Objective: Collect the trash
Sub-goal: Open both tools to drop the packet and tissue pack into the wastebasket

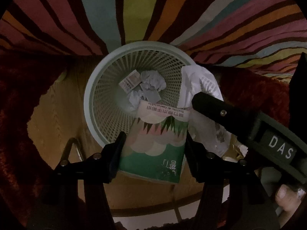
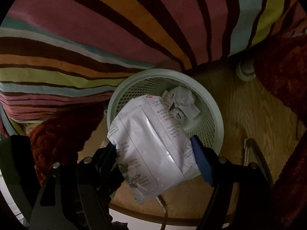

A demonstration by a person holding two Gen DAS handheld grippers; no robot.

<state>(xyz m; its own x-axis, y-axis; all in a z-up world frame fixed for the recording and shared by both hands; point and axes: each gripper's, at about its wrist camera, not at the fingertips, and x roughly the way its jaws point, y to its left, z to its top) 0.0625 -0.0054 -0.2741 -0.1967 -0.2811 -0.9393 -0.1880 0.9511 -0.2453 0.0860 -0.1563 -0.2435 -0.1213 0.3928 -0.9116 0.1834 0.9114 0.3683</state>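
**Two wrappers held above the waste basket**

Item one: a green tissue pack is gripped across its sides by the left gripper, its jaws partly apart and pressed on the pack. The pack's printed top end is held over the near rim of the pale mesh basket.

Item two: a white plastic pouch is clamped by the right gripper, jaws set fairly wide on it and easing apart. The pouch is held over the basket's near rim.

Contents logged in the basket: crumpled paper and a small printed carton.

Surroundings: a wooden floor, a dark red rug and striped bedding are seen.
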